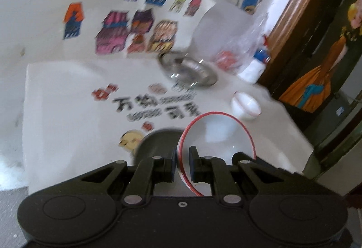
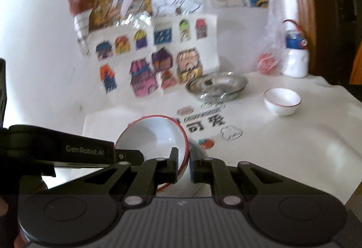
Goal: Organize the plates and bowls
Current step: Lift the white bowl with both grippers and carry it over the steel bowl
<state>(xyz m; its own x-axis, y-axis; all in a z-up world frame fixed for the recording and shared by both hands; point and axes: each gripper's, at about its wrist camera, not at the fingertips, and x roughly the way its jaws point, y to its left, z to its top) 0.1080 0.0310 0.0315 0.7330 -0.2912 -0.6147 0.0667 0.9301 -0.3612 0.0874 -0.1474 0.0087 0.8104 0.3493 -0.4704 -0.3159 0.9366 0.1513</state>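
My left gripper (image 1: 182, 163) is shut on the rim of a white bowl with a red rim (image 1: 217, 135), held tilted above the table. My right gripper (image 2: 183, 165) is shut on the rim of the same white, red-rimmed bowl (image 2: 153, 137); the left gripper's arm (image 2: 67, 153) reaches in from the left. A smaller white bowl with a red rim (image 2: 282, 101) stands on the table at the right, also in the left wrist view (image 1: 245, 106). A stack of steel plates (image 2: 216, 87) sits at the back, seen too in the left wrist view (image 1: 187, 70).
A white table (image 2: 294, 146) with printed text and stickers runs to an edge at the right. A white bottle with a blue cap (image 2: 295, 53) and a plastic bag (image 2: 270, 53) stand at the back right. Cartoon posters (image 2: 147, 55) cover the wall behind.
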